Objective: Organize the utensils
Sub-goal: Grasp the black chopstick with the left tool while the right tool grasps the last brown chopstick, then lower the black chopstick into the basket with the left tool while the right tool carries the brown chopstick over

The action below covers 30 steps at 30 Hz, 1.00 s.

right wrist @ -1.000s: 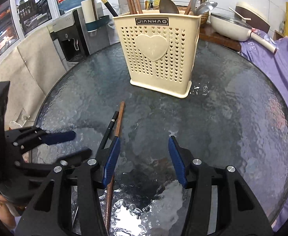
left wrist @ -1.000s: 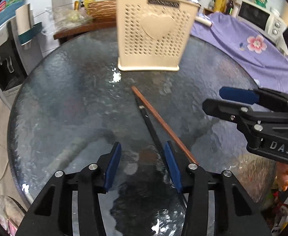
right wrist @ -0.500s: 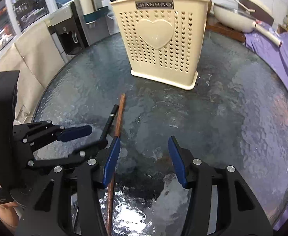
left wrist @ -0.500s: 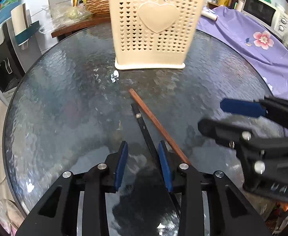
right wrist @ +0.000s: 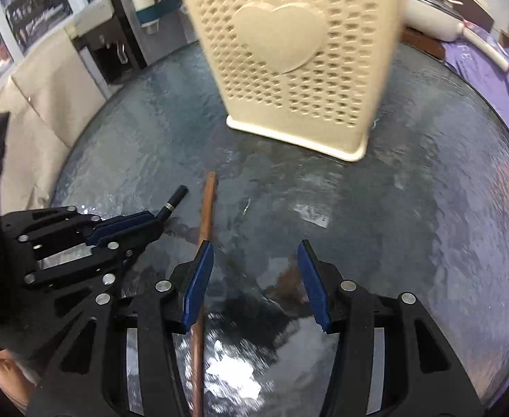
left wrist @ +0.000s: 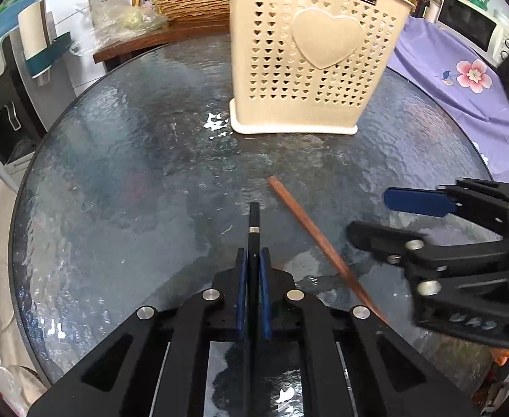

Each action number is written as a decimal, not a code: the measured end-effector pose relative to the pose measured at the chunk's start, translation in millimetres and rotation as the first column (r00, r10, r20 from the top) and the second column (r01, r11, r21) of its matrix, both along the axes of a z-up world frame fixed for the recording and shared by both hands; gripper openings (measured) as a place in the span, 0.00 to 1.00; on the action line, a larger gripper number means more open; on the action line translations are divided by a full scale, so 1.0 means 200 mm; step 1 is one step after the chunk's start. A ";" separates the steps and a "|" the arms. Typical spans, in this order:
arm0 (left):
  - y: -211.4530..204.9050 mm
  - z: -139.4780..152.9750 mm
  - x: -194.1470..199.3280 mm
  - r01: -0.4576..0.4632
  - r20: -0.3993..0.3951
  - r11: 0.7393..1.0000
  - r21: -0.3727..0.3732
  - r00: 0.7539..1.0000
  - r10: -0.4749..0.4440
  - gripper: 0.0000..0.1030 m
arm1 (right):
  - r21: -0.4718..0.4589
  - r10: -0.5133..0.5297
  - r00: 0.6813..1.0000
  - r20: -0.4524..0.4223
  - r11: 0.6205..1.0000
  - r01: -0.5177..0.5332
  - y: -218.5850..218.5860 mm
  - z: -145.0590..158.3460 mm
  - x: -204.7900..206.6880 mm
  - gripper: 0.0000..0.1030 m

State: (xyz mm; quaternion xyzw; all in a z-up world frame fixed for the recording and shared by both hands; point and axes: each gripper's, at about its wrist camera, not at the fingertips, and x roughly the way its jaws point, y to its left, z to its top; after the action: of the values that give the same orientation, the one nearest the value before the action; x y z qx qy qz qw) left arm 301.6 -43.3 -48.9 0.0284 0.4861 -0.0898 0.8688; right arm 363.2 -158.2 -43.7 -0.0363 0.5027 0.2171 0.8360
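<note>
The left gripper (left wrist: 253, 264) clamps a slim black chopstick (left wrist: 254, 222) with a silver band, tip toward twelve o'clock at the cream holder (left wrist: 310, 66). The right gripper (right wrist: 254, 278) gapes beside the brown chopstick (right wrist: 207, 208) on the glass table (right wrist: 428, 208).

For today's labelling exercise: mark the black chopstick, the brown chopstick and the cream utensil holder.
black chopstick (left wrist: 254, 222), left wrist view, shaft near the silver band
brown chopstick (left wrist: 303, 219), left wrist view, mid shaft
cream utensil holder (left wrist: 327, 38), left wrist view, heart panel

Black chopstick (left wrist: 254, 243) clamped, brown chopstick (left wrist: 310, 229) flat on glass — cream holder (left wrist: 317, 66) upright beyond
</note>
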 end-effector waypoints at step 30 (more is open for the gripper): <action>0.19 0.03 0.11 -0.065 0.017 0.998 0.004 0.998 0.065 0.07 | -0.052 0.026 1.000 0.017 0.998 -0.025 0.28 -0.01 0.12 0.07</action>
State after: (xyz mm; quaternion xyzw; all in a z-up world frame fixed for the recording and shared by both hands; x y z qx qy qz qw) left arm 323.5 -6.2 -42.2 0.0152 0.4794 -0.0602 0.8754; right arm 387.1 -102.3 -45.4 -0.0661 0.5003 0.2143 0.8363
